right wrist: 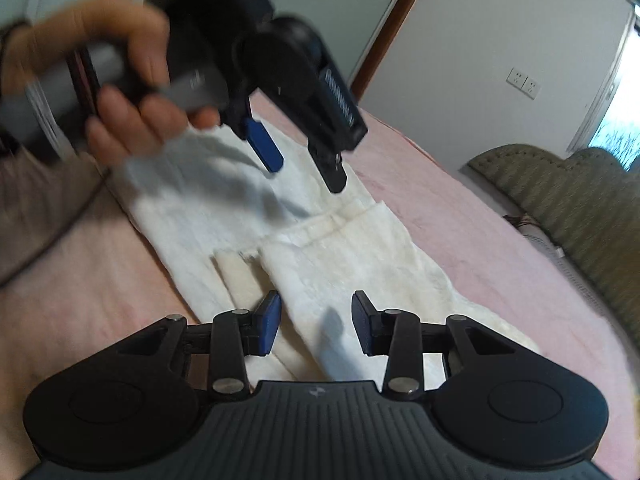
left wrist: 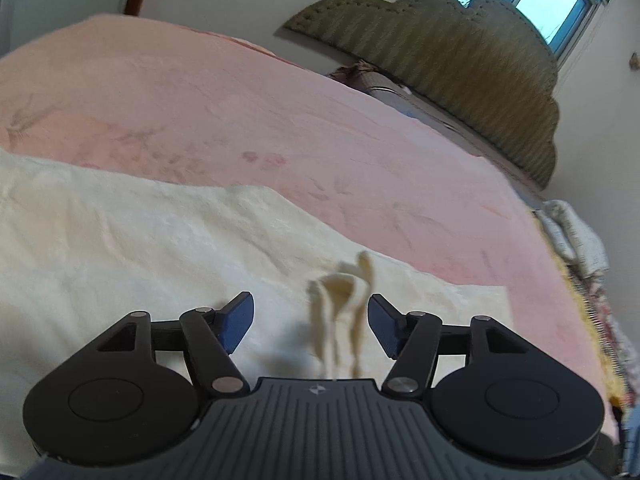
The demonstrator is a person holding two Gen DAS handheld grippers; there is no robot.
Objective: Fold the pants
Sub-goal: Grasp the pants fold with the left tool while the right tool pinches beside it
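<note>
The cream pants [right wrist: 320, 240] lay flat on the pink bedspread [right wrist: 460, 208], one end already laid back over the rest, so at least one fold seemed made; more folding and tidying probably remained. In the left wrist view a loose ruffle of cream cloth [left wrist: 340, 312] stood between the spread jaws of the left gripper [left wrist: 312, 320], and neither pad pressed it. The right gripper [right wrist: 316, 320] hung just above the near fabric, jaws partly apart and holding nothing. A hand [right wrist: 120, 92] gripped the left tool's handle.
</note>
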